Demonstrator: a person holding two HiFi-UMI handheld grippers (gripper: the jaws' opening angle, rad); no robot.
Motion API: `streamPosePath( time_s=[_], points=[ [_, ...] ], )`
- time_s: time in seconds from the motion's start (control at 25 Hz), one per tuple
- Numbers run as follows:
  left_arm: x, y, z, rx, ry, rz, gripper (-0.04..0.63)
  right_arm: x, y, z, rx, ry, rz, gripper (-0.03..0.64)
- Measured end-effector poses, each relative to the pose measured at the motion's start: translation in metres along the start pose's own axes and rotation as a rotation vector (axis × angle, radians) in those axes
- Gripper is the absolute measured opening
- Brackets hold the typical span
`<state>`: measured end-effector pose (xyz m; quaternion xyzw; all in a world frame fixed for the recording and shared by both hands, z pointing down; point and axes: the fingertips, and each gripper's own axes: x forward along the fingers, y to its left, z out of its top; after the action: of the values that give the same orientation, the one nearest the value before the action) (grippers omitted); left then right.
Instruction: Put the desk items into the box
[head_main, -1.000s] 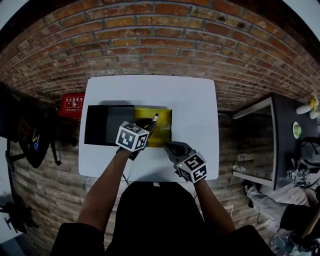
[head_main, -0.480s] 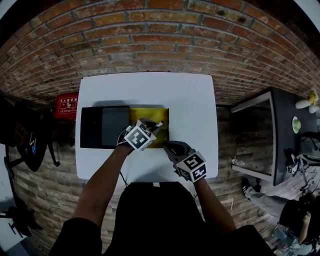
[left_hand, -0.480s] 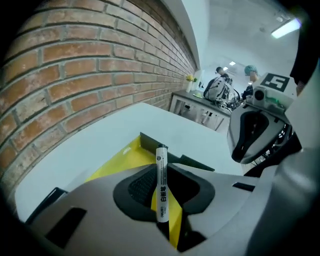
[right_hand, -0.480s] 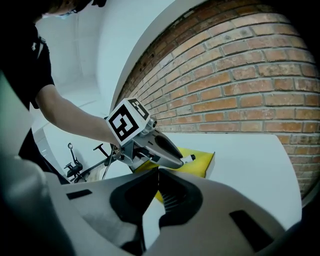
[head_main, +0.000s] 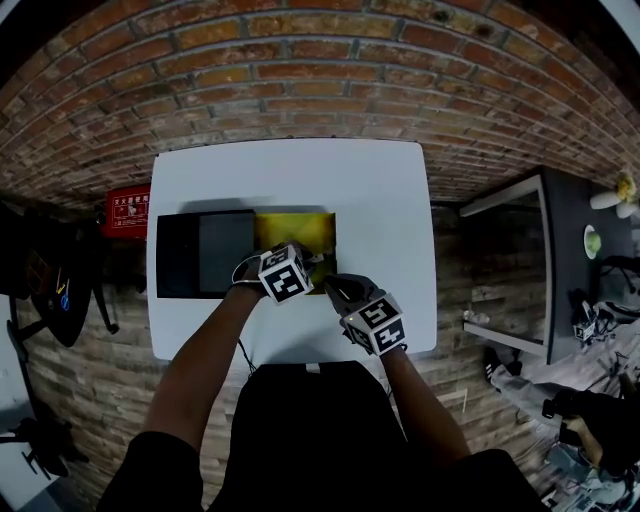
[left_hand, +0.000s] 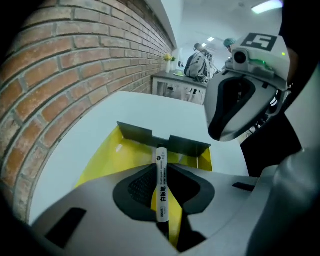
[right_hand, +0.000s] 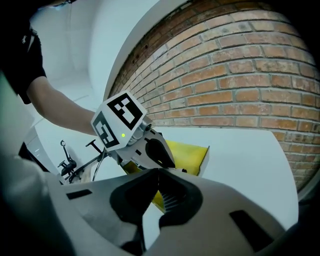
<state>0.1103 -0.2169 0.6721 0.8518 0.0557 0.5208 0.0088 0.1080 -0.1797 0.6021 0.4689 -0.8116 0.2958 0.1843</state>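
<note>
White, and printed with dark characters, the marker pen (left_hand: 161, 186) sits pinched between the pads of my left gripper (left_hand: 162, 171), the jaws only partly closed because its barrel fills the gap. Its long axis runs straight out along the jaws, and its far end points away from me at the far wall of the yellow box (left_hand: 131, 156). The pen hangs over the box's open inside, above the yellow floor and not touching it. My right gripper (right_hand: 158, 171) holds nothing, its jaws brought together, and it waits just beside the left one near the box's right end. From the head view the box (head_main: 298, 231) lies in the middle of a white table (head_main: 385, 195), with a flat black panel (head_main: 200, 255) against its left side. Red-brown brick (head_main: 300, 70) runs along beyond the table, and a red case (head_main: 126, 210) sits off the table's left edge.
</note>
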Motion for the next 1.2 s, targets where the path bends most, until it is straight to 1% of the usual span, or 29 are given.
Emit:
streamPosePath(
  time_s=[0.12, 0.32, 0.6, 0.92, 1.08, 1.16, 1.2],
  points=[
    [0.004, -0.003, -0.002, 0.068, 0.028, 0.014, 0.077, 0.003, -0.001, -0.005, -0.022, 0.039, -0.007, 0.021],
    [0.009, -0.005, -0.003, 0.114, 0.047, 0.010, 0.077, 0.004, -0.002, -0.007, -0.012, 0.030, -0.013, 0.021],
    [0.019, -0.009, -0.011, 0.199, 0.092, 0.000, 0.077, 0.008, -0.008, -0.013, -0.039, 0.078, -0.052, 0.021],
    [0.025, -0.009, -0.016, 0.214, 0.105, -0.025, 0.078, 0.010, -0.010, -0.014, -0.024, 0.086, -0.061, 0.021],
    [0.025, -0.010, -0.015, 0.234, 0.103, -0.024, 0.078, 0.010, -0.009, -0.015, -0.018, 0.085, -0.062, 0.021],
    [0.025, -0.009, -0.015, 0.226, 0.102, -0.022, 0.081, 0.010, -0.008, -0.016, -0.014, 0.084, -0.061, 0.021],
    [0.024, -0.009, -0.016, 0.220, 0.101, -0.022, 0.094, 0.010, -0.008, -0.016, -0.013, 0.084, -0.060, 0.021]
  ],
)
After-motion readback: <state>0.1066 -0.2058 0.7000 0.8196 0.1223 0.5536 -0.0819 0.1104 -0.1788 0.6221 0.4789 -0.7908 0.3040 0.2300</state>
